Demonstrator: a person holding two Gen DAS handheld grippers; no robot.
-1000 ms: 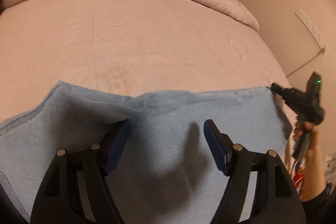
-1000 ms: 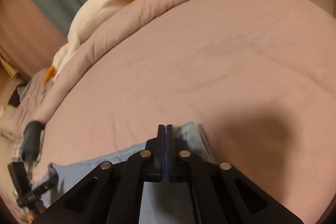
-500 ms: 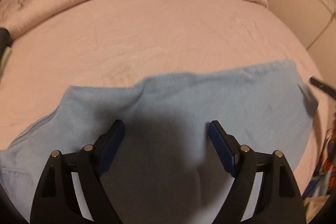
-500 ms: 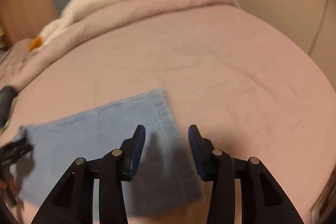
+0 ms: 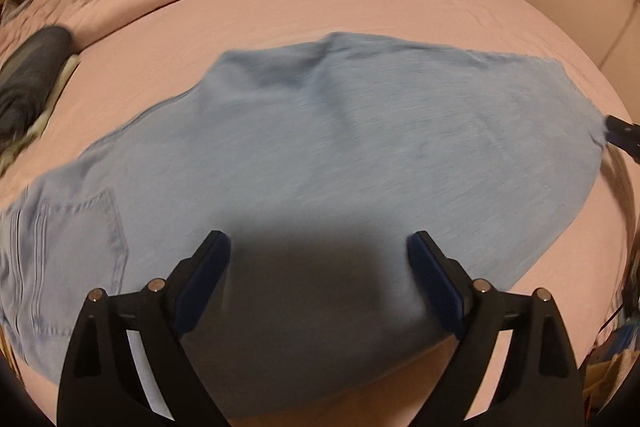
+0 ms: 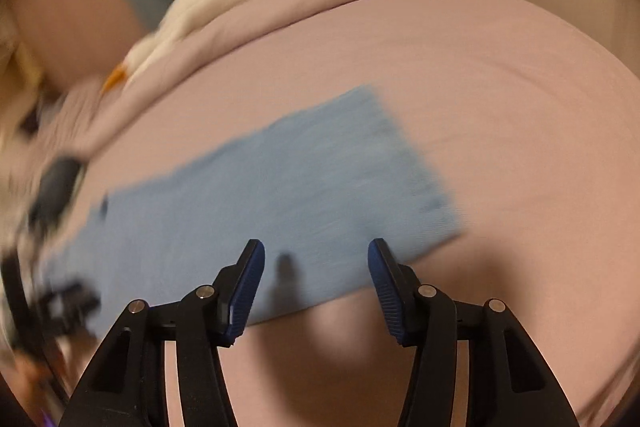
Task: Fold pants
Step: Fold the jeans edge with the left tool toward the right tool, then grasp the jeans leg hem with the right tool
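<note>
While the pants (image 5: 340, 155) lie flat on the bed (image 5: 360, 7), apparently folded lengthwise, both the left gripper (image 5: 318, 277) and right gripper (image 6: 316, 285) are opening, empty, with crosswise folds likely left.

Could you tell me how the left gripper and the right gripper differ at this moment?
The left gripper stands wider apart than the right gripper. The left gripper hangs over the middle of the pants, with blue cloth filling the view between its pads; the right gripper hangs over their near edge, with pink bed sheet below. Both are opening, hold nothing, and have black arms with blue pads.
</note>
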